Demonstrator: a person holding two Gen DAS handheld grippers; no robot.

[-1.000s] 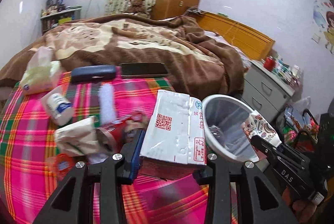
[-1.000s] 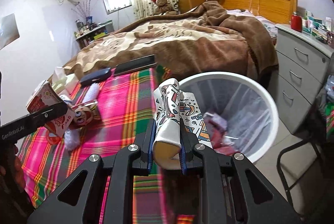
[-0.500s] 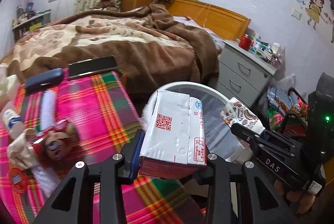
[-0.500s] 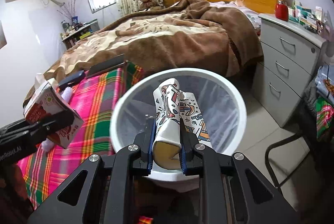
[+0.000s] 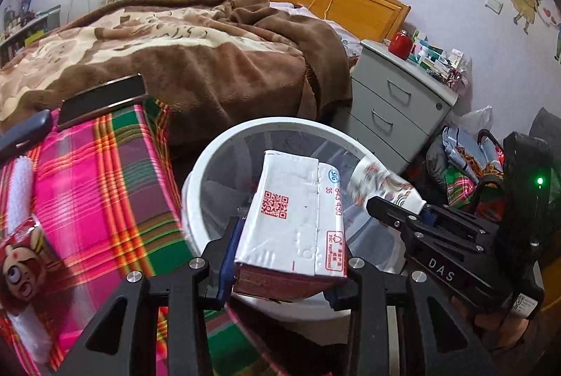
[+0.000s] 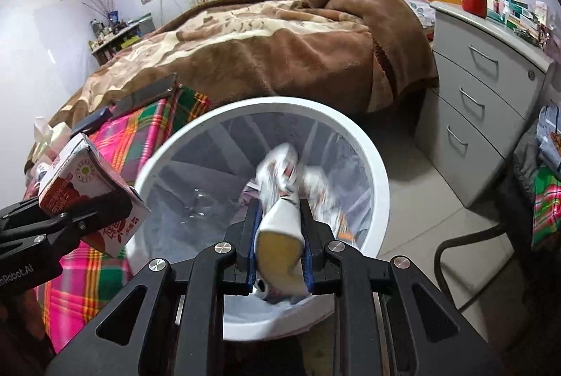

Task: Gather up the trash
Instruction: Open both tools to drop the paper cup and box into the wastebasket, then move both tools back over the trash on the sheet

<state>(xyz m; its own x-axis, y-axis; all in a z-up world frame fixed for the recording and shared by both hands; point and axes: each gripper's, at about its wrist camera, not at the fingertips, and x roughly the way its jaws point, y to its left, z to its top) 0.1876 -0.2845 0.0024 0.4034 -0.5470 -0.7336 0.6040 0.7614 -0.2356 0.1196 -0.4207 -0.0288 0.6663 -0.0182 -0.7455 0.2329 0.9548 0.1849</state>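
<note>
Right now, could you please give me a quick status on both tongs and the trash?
Left tongs shut on drink carton. Right tongs shut on crushed paper cup. Both over white bin. Nothing blocking.

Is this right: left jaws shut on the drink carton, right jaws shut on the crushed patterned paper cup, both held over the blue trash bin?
Almost. The trash bin is white, not blue; the right wrist view shows its white rim. The rest holds: left gripper is shut on the drink carton, right gripper on the crushed patterned paper cup, both over the bin.

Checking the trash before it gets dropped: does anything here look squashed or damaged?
Yes. The patterned paper cup in the right claw is crushed flat over the white bin. The carton in the left claw looks intact.
</note>
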